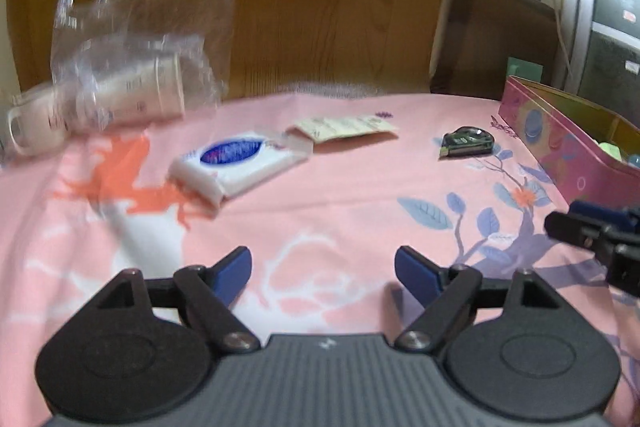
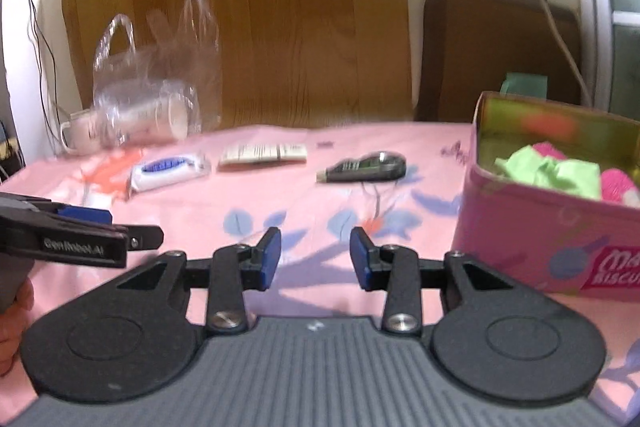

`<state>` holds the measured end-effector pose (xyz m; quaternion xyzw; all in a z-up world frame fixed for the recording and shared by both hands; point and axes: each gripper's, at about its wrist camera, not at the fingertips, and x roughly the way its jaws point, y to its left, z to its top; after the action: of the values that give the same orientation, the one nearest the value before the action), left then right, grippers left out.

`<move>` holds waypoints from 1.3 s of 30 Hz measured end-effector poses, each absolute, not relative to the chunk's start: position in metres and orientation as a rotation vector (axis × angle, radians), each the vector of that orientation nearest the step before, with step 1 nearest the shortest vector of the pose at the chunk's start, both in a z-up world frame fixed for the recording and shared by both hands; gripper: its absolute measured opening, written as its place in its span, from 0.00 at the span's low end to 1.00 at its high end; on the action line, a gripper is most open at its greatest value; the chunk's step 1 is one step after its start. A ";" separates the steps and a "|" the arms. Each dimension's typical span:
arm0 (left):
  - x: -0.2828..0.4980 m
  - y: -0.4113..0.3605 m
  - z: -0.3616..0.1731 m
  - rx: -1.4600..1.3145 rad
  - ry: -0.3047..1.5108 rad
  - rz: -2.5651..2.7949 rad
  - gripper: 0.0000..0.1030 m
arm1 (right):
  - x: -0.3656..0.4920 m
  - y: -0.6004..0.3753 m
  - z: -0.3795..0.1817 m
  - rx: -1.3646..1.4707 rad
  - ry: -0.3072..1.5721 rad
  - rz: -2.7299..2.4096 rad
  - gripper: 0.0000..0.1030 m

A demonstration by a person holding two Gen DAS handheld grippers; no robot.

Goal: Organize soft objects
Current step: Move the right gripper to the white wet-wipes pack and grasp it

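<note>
Both tongs hang empty over the pink-clothed table (image 1: 340,195): the left tongs (image 1: 323,273) spread wide, the right tongs (image 2: 315,259) apart too. Green and pink soft objects (image 2: 560,173) (crumpled together) lie inside the pink tin (image 2: 532,227), right of the right tongs.

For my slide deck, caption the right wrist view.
Open right hand-held gripper hovers over pink tablecloth beside biscuit tin holding soft items.

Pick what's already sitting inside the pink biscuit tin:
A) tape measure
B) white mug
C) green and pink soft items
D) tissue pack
C: the right wrist view shows crumpled green cloth and pink fuzzy pieces inside the pink tin; the tissue pack lies out on the tablecloth.
</note>
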<state>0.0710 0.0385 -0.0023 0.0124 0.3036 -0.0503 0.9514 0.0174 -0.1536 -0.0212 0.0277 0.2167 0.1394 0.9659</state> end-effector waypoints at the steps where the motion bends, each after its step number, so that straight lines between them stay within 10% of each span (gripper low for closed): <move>1: 0.072 0.042 -0.005 0.006 0.628 -0.105 0.80 | 0.018 -0.154 -0.021 0.063 0.444 0.278 0.42; 24: 0.065 0.119 0.004 -0.349 0.459 0.223 0.90 | 0.125 -0.044 0.002 -0.049 0.484 0.569 0.45; 39: 0.069 0.124 0.002 -0.391 0.466 0.227 0.91 | 0.189 -0.008 -0.020 -0.091 0.620 0.621 0.03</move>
<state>0.0686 0.1238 0.0020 -0.1920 0.2289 0.1114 0.9478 0.1886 -0.0076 -0.0200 -0.0438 0.3000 0.3004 0.9043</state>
